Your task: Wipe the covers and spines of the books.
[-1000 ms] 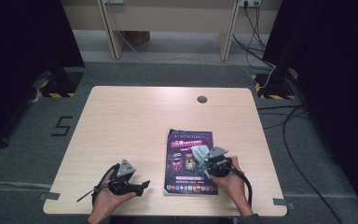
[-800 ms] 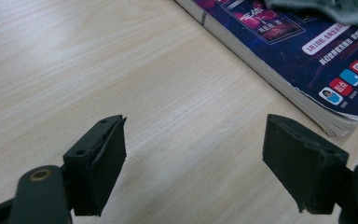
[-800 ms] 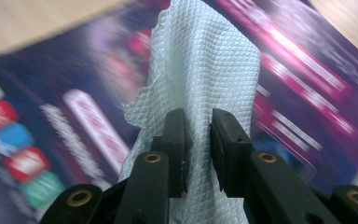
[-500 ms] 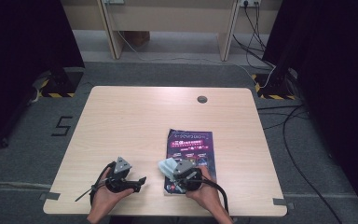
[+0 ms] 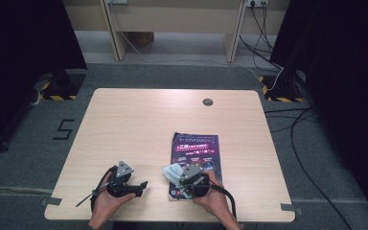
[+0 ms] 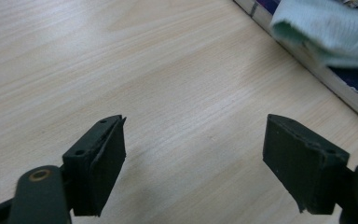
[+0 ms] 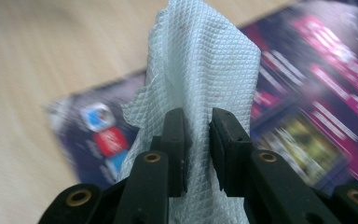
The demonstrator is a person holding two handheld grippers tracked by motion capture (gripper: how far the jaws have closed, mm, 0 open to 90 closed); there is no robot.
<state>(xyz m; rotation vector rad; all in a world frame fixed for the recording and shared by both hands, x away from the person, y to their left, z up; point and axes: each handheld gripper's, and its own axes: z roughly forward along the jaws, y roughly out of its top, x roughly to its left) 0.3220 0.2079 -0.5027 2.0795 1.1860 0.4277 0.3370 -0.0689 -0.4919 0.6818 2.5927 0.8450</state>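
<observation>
A dark purple magazine [image 5: 195, 152] lies flat on the wooden table [image 5: 143, 124], right of centre near the front. My right gripper [image 5: 178, 173] rests over its lower left corner, shut on a pale blue folded cloth [image 5: 171, 172]. In the right gripper view the quilted cloth [image 7: 205, 79] stands pinched between the jaws, above the blurred magazine [image 7: 307, 88]. My left gripper [image 5: 140, 187] lies low on the table to the left of the magazine, open with nothing between its fingers [image 6: 98, 163]. The left gripper view catches the cloth [image 6: 326, 32] on the magazine's edge [image 6: 349, 93] at the upper right.
A small round cable hole [image 5: 208, 102] sits near the table's far edge. Bare wood [image 5: 124, 129] stretches across the left and far parts of the table. Cables [image 5: 297, 129] run over the floor to the right.
My right gripper has slid left with the cloth across the magazine's lower part, from its right side to its lower left corner. The left gripper has barely moved.
</observation>
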